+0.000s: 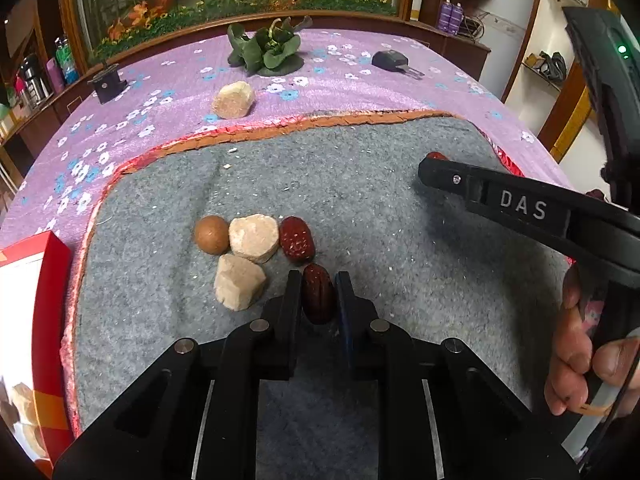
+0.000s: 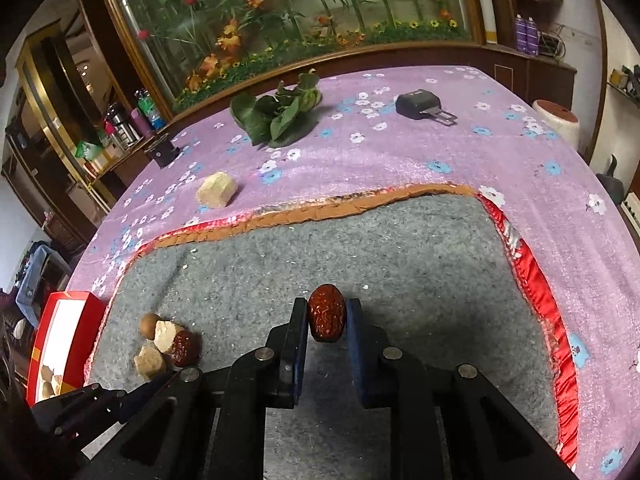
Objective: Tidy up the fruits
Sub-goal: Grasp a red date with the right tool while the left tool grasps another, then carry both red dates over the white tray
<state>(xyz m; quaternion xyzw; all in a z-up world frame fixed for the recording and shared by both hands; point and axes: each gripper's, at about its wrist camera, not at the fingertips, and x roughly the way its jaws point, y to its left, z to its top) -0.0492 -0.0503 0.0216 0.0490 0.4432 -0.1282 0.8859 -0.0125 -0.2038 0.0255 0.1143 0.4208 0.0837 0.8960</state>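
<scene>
The left gripper (image 1: 318, 280) is closed on a dark red jujube (image 1: 318, 298), low over the grey felt mat (image 1: 360, 200), just beside the fruit group: a 2nd jujube (image 1: 296, 239), a brown round nut (image 1: 211, 235) & 2 beige chunks (image 1: 253, 237). The right gripper (image 2: 326, 308) clamps another jujube (image 2: 326, 313) above the mat's middle. One beige chunk (image 2: 216, 189) lies apart on the purple cloth (image 2: 400, 152).
</scene>
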